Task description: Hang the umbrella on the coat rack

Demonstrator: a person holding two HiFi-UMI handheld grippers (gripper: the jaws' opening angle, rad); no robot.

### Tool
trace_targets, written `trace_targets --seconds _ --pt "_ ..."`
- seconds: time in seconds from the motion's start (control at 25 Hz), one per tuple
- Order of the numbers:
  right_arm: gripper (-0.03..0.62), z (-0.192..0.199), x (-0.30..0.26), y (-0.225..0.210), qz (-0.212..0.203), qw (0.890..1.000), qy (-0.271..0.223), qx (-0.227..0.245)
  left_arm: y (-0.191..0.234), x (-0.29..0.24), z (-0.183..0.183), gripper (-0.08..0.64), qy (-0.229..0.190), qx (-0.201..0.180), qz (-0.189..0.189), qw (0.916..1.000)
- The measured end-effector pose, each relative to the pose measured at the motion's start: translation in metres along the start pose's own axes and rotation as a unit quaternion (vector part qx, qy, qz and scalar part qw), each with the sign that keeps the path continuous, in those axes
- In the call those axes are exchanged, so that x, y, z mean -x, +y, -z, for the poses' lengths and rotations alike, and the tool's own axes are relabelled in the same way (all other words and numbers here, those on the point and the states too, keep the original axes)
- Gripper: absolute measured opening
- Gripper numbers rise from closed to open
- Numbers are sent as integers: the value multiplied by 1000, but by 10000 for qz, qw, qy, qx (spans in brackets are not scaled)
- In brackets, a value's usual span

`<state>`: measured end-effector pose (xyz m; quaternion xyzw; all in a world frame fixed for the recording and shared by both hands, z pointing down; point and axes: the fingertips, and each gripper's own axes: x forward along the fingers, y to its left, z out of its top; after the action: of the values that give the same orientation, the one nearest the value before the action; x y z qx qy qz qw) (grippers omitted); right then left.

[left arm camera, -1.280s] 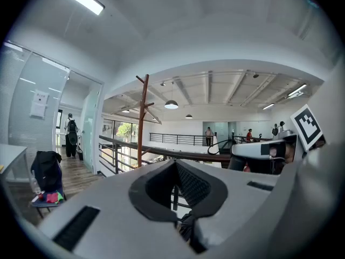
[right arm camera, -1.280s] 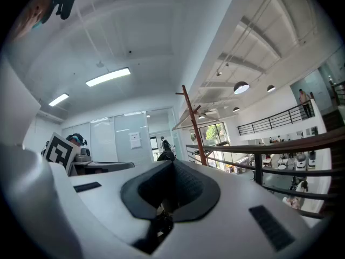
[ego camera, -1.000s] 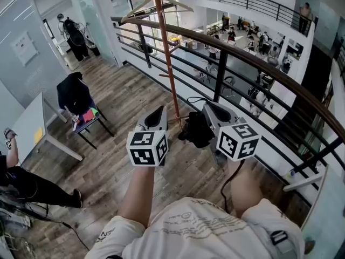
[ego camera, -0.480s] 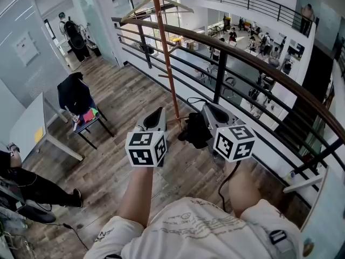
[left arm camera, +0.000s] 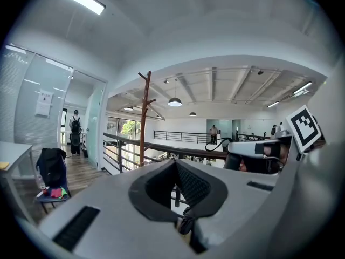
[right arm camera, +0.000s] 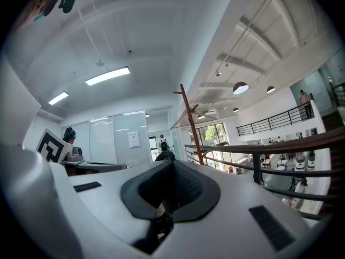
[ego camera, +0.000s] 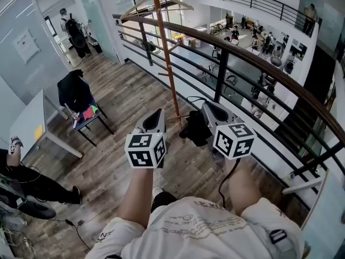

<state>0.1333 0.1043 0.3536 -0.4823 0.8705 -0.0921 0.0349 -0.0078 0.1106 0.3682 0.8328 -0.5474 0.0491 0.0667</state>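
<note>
The person held both tools out ahead, over the wooden floor. The left tool was closed on nothing, its pads pressed together, seemingly kept free to steady or guide. The right tool was clamped on the umbrella, a folded black bundle hanging at its inner side, between the two tools. Its strap loop stood up (likely the part meant for a peg).

Just beyond stood the coat rack, a slim brown pole. The umbrella was near its lower stem and not yet on any peg. The pegs branched higher up, so a lift looked necessary. A wooden hanger sat at the top and could crowd the loop. Close behind the pole ran the balcony railing, limiting reach. Farther left stood a chair draped with a dark jacket.
</note>
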Motion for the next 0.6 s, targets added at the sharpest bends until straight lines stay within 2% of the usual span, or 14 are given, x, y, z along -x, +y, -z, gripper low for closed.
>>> trace_targets --seconds 0.36,0.6 --pt "6 5 -35 -3 -184 9991 121 -368 28 -25 6 5 28 119 108 9999" --pt "6 2 -77 -8 -326 9990 17 -308 59 -61 3 5 -51 90 108 9999"
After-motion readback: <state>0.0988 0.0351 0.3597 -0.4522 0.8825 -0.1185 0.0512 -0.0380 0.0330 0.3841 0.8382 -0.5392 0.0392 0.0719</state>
